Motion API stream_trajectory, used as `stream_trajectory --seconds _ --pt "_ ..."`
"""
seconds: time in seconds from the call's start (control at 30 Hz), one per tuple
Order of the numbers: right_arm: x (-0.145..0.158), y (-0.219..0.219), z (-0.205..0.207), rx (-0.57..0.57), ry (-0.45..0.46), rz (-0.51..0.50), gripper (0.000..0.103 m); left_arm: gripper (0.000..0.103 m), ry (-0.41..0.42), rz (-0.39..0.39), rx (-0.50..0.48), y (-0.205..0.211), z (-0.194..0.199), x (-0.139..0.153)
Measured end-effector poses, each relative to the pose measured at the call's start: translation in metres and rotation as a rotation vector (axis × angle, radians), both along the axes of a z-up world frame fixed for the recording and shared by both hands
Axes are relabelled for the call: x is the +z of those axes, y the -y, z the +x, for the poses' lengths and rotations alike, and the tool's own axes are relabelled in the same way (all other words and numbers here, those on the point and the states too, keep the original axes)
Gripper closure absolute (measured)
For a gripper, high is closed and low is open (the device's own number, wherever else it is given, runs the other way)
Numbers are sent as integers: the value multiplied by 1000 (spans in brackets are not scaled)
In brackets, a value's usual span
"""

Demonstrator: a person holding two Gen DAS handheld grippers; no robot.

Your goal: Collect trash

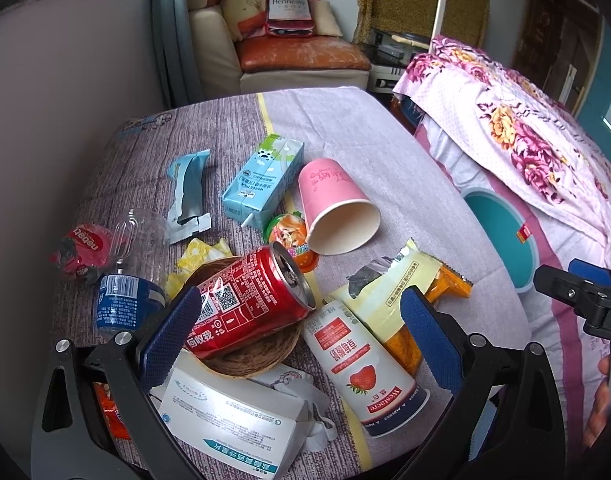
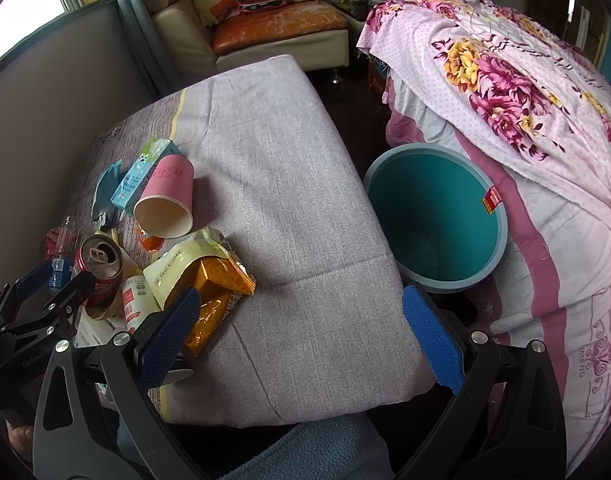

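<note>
Trash lies scattered on a table under a grey-purple cloth (image 2: 285, 200). A red soda can (image 1: 245, 300) rests on its side in a shallow woven dish (image 1: 261, 354). My left gripper (image 1: 301, 332) is open, its blue fingers either side of the can and a white strawberry-drink bottle (image 1: 357, 364). A yellow snack bag (image 1: 401, 292), pink paper cup (image 1: 337, 208) and blue milk carton (image 1: 261, 180) lie beyond. My right gripper (image 2: 301, 334) is open and holds nothing, over the bare cloth near the front edge. A teal bin (image 2: 433, 216) stands on the floor to the right.
A crushed clear bottle (image 1: 121, 296), red wrapper (image 1: 81, 248), silver-blue wrapper (image 1: 187, 196), jelly cup (image 1: 289, 236) and white box (image 1: 229, 416) crowd the table's left. A floral bed (image 2: 525, 120) flanks the bin. A sofa (image 1: 297, 56) stands behind, a wall to the left.
</note>
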State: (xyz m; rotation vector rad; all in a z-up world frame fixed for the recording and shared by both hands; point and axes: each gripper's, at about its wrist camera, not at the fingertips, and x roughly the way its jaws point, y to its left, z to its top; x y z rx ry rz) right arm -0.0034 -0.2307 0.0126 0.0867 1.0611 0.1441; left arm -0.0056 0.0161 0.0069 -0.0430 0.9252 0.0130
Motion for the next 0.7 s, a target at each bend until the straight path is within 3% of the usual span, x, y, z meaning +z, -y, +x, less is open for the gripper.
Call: stream_trajectory --seconds 0.7 --pt "3 -9 6 8 -5 -10 6 3 -1 2 1 2 -2 -1"
